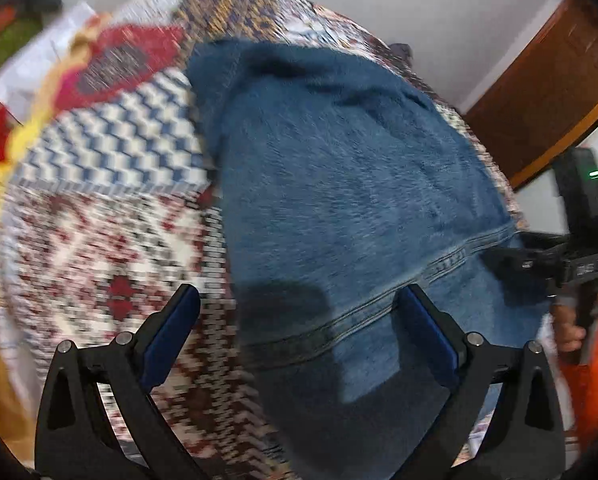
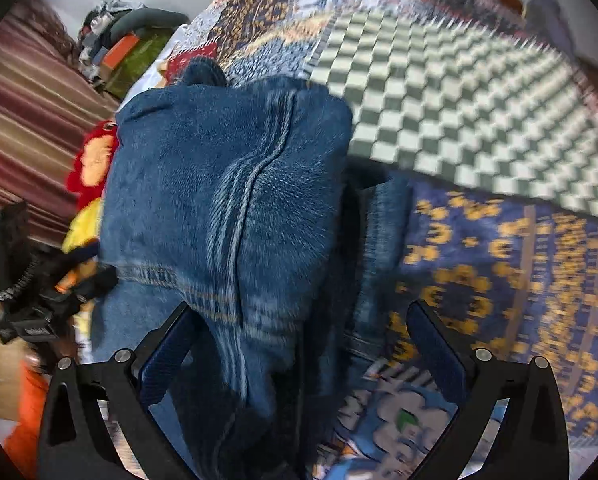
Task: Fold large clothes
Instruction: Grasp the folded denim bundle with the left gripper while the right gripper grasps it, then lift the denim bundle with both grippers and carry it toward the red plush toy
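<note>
Left wrist view: the left gripper (image 1: 299, 300) gapes wide above blue jeans (image 1: 339, 168) at twelve o'clock. The right gripper (image 2: 299, 316) is spread too, over the jeans' fold on a patchwork quilt (image 2: 499, 260).

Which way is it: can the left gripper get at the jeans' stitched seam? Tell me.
Probably yes. The left gripper is open right over the jeans, the seam runs between its fingers, and nothing covers it.

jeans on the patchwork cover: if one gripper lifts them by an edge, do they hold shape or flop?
Likely flop: the jeans lie in soft folds, draped over themselves. Probably heavy for a garment, since the denim looks thick with bulky stitched seams, and stacked layers may slide apart. The left gripper and right gripper are both open, so a two-point lift seems safer.
</note>
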Action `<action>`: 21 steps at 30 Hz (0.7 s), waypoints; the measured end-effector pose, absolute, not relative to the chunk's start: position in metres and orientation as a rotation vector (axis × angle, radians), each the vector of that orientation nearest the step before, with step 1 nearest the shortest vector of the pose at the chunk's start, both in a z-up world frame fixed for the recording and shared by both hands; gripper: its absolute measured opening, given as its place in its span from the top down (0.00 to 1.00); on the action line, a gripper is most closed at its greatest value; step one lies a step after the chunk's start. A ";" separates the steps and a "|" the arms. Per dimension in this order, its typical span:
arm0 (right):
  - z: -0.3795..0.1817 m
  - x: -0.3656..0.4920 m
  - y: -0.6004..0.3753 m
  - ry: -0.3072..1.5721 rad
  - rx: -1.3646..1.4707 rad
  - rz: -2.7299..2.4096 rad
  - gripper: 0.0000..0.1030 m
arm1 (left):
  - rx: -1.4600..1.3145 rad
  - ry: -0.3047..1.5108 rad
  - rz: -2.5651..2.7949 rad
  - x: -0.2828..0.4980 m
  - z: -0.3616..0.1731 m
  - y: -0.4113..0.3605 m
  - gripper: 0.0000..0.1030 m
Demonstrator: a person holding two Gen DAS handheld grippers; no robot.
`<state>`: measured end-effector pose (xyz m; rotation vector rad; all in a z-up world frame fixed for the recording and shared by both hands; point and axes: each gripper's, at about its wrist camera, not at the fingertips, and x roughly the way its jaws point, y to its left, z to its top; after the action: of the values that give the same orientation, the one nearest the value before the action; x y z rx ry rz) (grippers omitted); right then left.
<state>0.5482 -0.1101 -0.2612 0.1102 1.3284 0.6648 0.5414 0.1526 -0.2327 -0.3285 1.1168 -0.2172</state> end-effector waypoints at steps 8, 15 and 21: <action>-0.284 0.576 -0.090 1.372 0.165 0.757 0.00 | -0.508 1.169 -0.303 0.582 -0.260 0.159 0.01; -0.284 0.574 -0.084 1.335 0.196 0.738 0.02 | -0.526 1.151 -0.326 0.593 -0.261 0.161 0.07; -0.259 0.554 -0.070 1.244 0.143 0.758 0.35 | -0.441 1.099 -0.337 0.567 -0.240 0.163 0.27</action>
<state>0.5536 -0.0701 -0.2593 0.1433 1.2445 0.7582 0.5673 0.1631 -0.2402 -0.4407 1.0995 -0.3367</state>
